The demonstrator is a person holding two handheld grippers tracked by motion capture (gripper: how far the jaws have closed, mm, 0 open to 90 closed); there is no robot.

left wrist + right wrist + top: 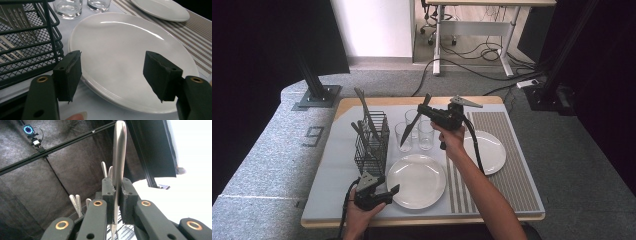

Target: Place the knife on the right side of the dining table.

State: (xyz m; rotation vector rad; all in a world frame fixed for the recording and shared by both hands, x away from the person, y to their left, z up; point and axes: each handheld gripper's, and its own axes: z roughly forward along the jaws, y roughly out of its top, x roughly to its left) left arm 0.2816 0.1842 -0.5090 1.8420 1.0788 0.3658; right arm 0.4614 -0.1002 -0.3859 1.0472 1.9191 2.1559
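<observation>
right gripper [428, 111] is clamped on a knife [412, 124], lifted over the glasses [414, 135] right of the basket [371, 142]. left gripper [112, 75] gapes wide and empty at the near plate [120, 42].

Occlusions and cut-offs, current frame

Knife [118, 157] blade drops out past the bottom edge in the right gripper view, mid-section buried between the right tongs [117, 195]. Left gripper view: wire basket [27, 42] cropped top and left, glasses [68, 8] cut at top, far plate [162, 10] clipped by the upper edge.
</observation>
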